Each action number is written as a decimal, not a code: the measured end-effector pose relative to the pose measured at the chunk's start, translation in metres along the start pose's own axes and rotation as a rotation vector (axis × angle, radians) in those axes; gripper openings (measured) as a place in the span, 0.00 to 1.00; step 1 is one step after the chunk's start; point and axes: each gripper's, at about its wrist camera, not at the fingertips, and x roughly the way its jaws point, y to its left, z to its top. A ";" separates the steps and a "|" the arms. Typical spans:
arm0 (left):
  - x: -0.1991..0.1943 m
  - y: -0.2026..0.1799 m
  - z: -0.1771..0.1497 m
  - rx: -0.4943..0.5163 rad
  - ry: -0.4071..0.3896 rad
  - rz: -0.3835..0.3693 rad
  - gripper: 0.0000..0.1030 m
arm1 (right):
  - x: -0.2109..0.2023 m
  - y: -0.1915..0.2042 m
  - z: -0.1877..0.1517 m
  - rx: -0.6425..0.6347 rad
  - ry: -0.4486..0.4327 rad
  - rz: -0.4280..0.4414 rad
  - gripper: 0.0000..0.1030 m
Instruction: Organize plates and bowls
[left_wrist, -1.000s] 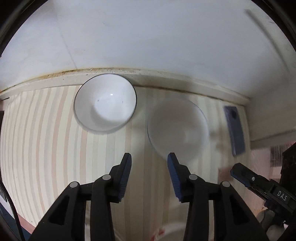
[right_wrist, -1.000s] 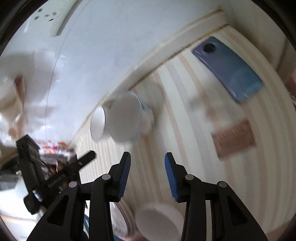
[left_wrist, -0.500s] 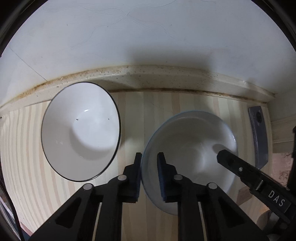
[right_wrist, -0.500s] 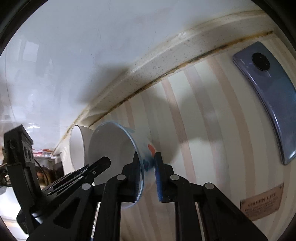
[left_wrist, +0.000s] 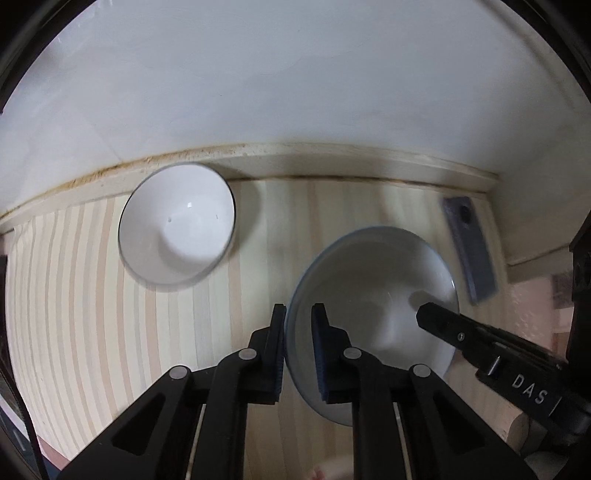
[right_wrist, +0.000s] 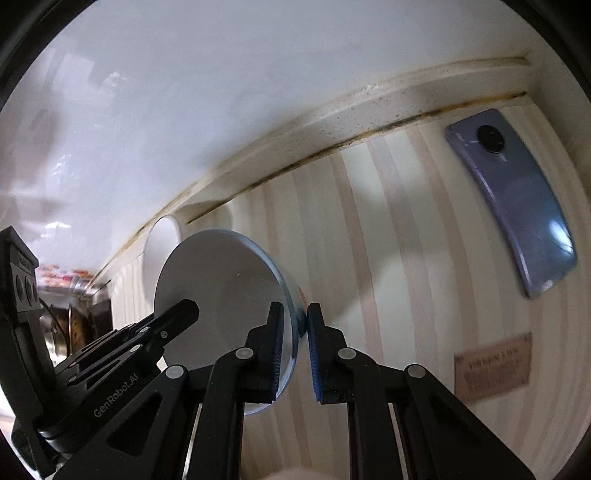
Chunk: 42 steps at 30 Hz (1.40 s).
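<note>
A white bowl with a blue rim (left_wrist: 373, 291) is held by both grippers. My left gripper (left_wrist: 298, 314) is shut on its left rim. My right gripper (right_wrist: 295, 314) is shut on its right rim; the bowl (right_wrist: 225, 291) looks lifted off the striped table, though its underside is hidden. In the left wrist view the right gripper's finger (left_wrist: 443, 325) reaches over the bowl's far side. A second white bowl with a dark rim (left_wrist: 177, 229) stands on the table near the wall, to the left of the held bowl; it also shows behind the held bowl in the right wrist view (right_wrist: 162, 243).
The striped table (left_wrist: 92, 295) ends at a white wall with a stained ledge (right_wrist: 332, 110). A blue-grey phone (right_wrist: 517, 199) lies at the right by the wall, also in the left wrist view (left_wrist: 467, 243). A brown label (right_wrist: 493, 365) lies near it.
One second ago both grippers were open and the blue-rimmed bowl stood on the table. They closed on its rim half a second ago. Both have since drawn back from the wall with the bowl.
</note>
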 end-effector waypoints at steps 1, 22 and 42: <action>-0.008 0.000 -0.007 -0.001 0.001 -0.015 0.11 | -0.012 0.002 -0.007 -0.015 -0.006 -0.003 0.14; -0.039 -0.012 -0.153 0.137 0.161 -0.043 0.11 | -0.064 -0.018 -0.181 0.001 0.122 -0.037 0.14; -0.012 -0.016 -0.165 0.171 0.224 0.012 0.11 | -0.038 -0.031 -0.194 0.026 0.161 -0.072 0.14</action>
